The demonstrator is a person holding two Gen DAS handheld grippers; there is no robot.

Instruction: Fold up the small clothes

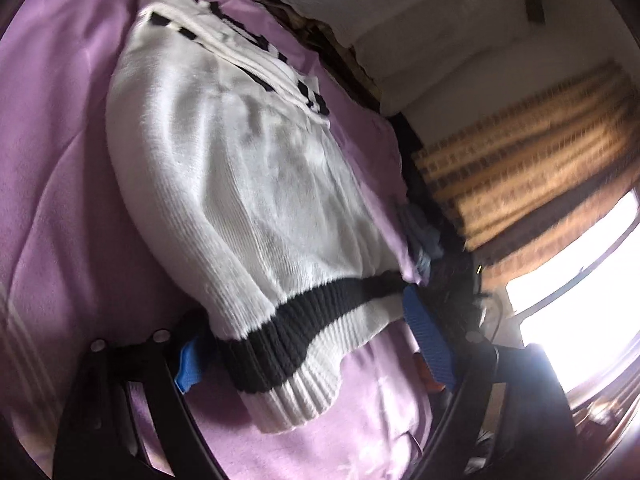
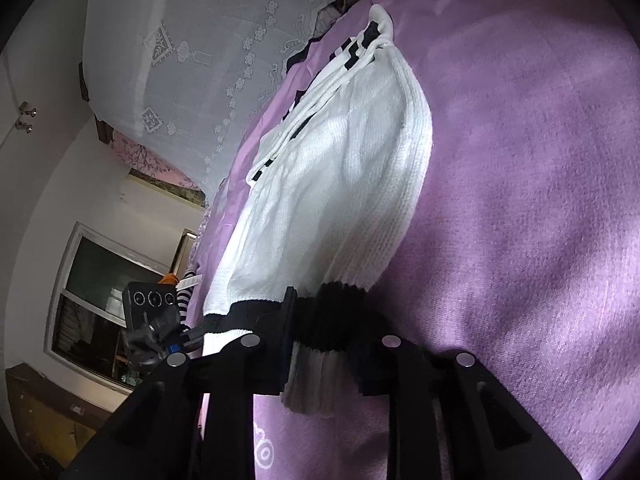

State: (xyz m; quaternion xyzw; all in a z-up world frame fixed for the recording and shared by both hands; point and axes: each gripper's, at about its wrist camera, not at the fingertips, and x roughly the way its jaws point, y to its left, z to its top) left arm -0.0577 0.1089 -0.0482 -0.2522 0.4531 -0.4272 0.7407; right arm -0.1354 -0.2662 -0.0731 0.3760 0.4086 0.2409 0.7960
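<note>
Okay, so I'm at the grab-the-hem stage of folding this white knit sweater (image 1: 248,184), which lies flat on the purple bedspread (image 1: 60,200) with its black-striped ribbed hem (image 1: 288,344) closest to me. My right gripper (image 2: 324,344) is pinched down narrow on that hem, with the striped ribbing bunched up between its black fingers (image 2: 288,320), so I'd call that a real grip. My left gripper (image 1: 316,344) is a different story: it's spread wide, one blue pad (image 1: 190,364) poking out at the hem's left edge and the other (image 1: 428,340) off its right corner, and I can't see either one actually pressing on the knit. So my guess for the next move is to close the left one on its corner of the hem, then lift both corners together and carry the hem up over the body toward the collar (image 2: 380,24) at the sweater's far end. Room-wise, there's bare bedspread all along one long side of the sweater. The other long side runs close to the bed's edge, with dark clutter and an orange curtain (image 1: 520,168) just past it, so I'd keep the fold well away from there. Beyond the collar sits a lace-covered headboard (image 2: 180,60), which limits overshoot.
</note>
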